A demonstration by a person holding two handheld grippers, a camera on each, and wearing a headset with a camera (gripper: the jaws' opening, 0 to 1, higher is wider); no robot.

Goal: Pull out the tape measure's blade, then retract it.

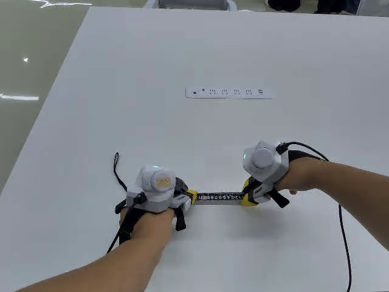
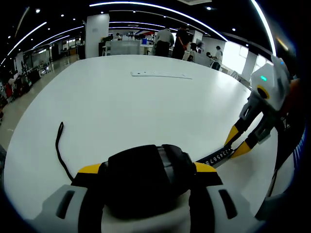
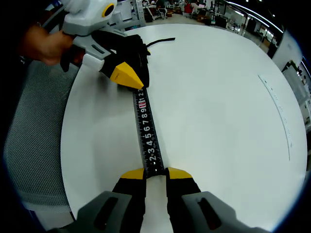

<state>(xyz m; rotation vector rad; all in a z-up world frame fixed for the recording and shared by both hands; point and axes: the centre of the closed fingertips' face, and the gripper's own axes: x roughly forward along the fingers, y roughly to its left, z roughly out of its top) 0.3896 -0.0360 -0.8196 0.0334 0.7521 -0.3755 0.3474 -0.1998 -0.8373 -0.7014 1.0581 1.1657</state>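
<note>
A black tape measure case sits between the yellow-tipped jaws of my left gripper, which is shut on it. Its black blade with white numbers runs a short way across the white table. My right gripper is shut on the blade's free end. In the head view the left gripper and right gripper rest low over the table near its front, with the blade stretched between them. The case's black wrist strap trails off to the left.
A white power strip lies flat toward the middle of the white table. A black cable hangs from the right gripper along the arm. People and desks stand far behind the table in the left gripper view.
</note>
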